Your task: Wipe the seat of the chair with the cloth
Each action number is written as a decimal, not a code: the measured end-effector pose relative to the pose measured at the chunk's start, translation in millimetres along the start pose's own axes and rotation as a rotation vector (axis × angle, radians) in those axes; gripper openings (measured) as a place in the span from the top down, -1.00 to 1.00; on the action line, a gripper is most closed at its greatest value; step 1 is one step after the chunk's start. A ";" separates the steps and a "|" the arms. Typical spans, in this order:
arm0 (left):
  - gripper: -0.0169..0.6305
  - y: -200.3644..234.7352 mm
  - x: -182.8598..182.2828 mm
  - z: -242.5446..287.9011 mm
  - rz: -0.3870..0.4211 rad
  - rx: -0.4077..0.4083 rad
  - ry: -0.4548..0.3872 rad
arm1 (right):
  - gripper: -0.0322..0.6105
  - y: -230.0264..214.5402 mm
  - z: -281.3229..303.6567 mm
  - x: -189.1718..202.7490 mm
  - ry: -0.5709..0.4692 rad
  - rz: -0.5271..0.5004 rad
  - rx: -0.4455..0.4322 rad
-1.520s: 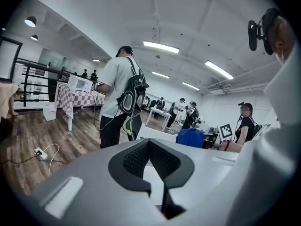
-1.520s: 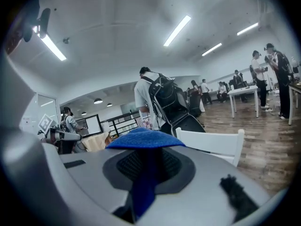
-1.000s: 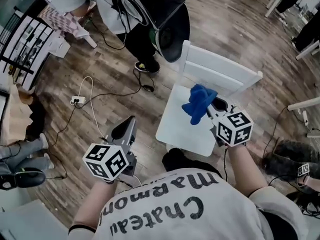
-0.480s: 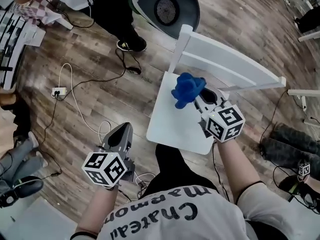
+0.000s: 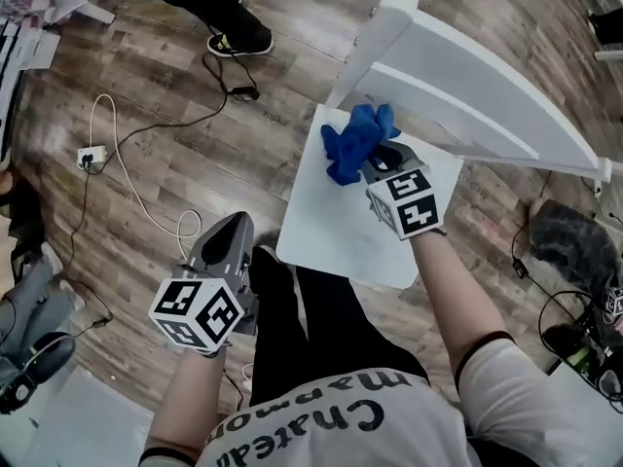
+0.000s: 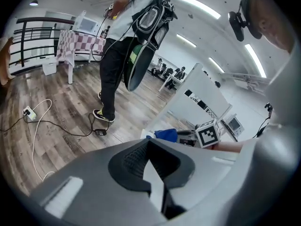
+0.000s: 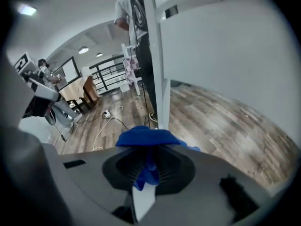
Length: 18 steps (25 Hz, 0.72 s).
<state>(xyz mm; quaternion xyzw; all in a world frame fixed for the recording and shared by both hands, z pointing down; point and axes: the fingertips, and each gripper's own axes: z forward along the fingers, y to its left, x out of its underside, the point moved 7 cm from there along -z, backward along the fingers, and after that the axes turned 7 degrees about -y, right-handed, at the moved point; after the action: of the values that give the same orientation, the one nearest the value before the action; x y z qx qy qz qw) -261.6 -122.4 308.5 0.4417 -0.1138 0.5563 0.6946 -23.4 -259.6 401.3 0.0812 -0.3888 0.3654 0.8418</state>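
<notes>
A white chair stands in front of me, its seat [image 5: 331,241] flat and its backrest [image 5: 487,76] at the far side. My right gripper [image 5: 373,160] is shut on a bunched blue cloth [image 5: 352,142], which lies on the seat's far left corner. In the right gripper view the blue cloth [image 7: 146,140] bulges from between the jaws, beside the chair's back post [image 7: 159,79]. My left gripper [image 5: 226,244] hangs shut and empty over the floor, left of the seat. From the left gripper view the blue cloth [image 6: 165,135] and right gripper cube [image 6: 208,134] show ahead.
A white cable and power strip [image 5: 90,156] lie on the wooden floor at left, with a black cable [image 5: 229,90] near a bystander's shoe [image 5: 239,39]. A black bag [image 5: 569,251] sits at right. My legs stand against the seat's front edge.
My right gripper has carried the blue cloth down and leftward onto the seat's far left corner. The view has shifted closer to the chair. The left gripper stays low at left.
</notes>
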 end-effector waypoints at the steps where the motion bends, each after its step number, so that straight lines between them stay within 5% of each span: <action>1: 0.92 1.8 3.1 6.7 -0.008 0.003 0.008 | 0.72 -0.2 8.1 2.3 0.014 -0.019 0.002; 5: 0.92 7.4 19.0 28.7 -0.054 0.038 0.061 | 0.72 4.4 32.7 -6.1 -0.040 -0.055 -0.035; 9: 0.92 11.3 33.4 49.6 -0.099 0.096 0.093 | 0.72 11.0 51.5 -12.6 -0.105 0.017 -0.082; 15: 0.92 20.3 32.0 82.1 -0.087 0.163 0.122 | 0.71 6.9 86.0 28.9 0.170 -0.105 0.051; 18: 0.92 22.8 30.1 84.0 -0.039 0.194 0.153 | 0.71 8.2 93.6 36.0 0.183 -0.141 0.092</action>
<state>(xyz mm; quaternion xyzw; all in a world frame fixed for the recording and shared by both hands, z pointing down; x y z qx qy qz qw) -242.8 -164.5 388.2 0.4655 0.0025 0.5831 0.6658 -69.2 -273.2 489.9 0.1130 -0.2866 0.3286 0.8928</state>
